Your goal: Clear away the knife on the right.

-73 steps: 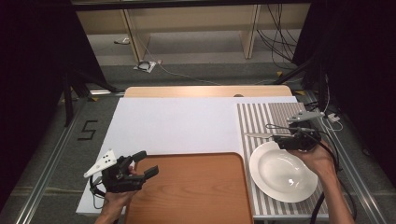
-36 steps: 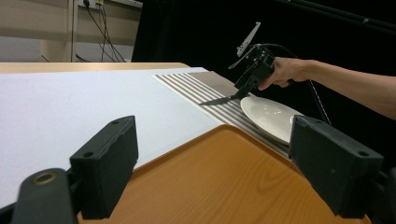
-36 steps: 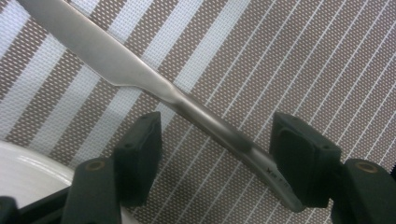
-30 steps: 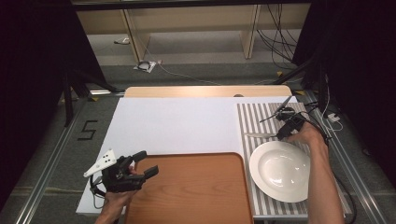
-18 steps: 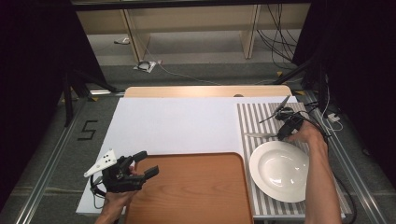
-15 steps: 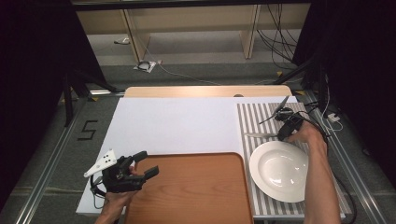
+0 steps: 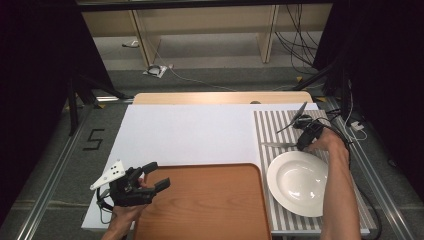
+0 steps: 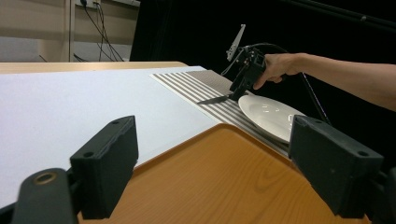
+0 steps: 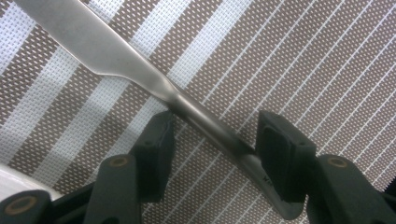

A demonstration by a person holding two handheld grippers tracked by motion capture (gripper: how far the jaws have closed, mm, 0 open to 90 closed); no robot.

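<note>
A metal table knife [image 9: 116, 60] lies flat on the striped placemat [image 9: 303, 56], just beyond the white plate [image 7: 297, 182]. My right gripper [image 9: 215, 128] points down over it, open, with one jaw on each side of the handle. The handle rests against the right pad [image 9: 275, 140]. In the high view the knife [image 7: 277, 145] points left from the right gripper [image 7: 302, 142]. My left gripper [image 7: 157, 175] hovers open at the near left corner of the wooden tray [image 7: 200, 205], holding nothing. From the left gripper [image 8: 217, 163], the knife [image 8: 212, 99] and plate [image 8: 271, 109] lie far ahead.
A white mat [image 7: 190, 135] covers the table's middle and left. The placemat [image 7: 270, 125] fills the right side, and black cables [image 7: 345, 125] trail at its far right edge. The table's metal frame rails [image 7: 55, 170] run along both sides.
Since 2.4 s ago my right gripper has moved off the plate's far rim and tipped down over the knife. It has held there for the last second. The left gripper stays still.
</note>
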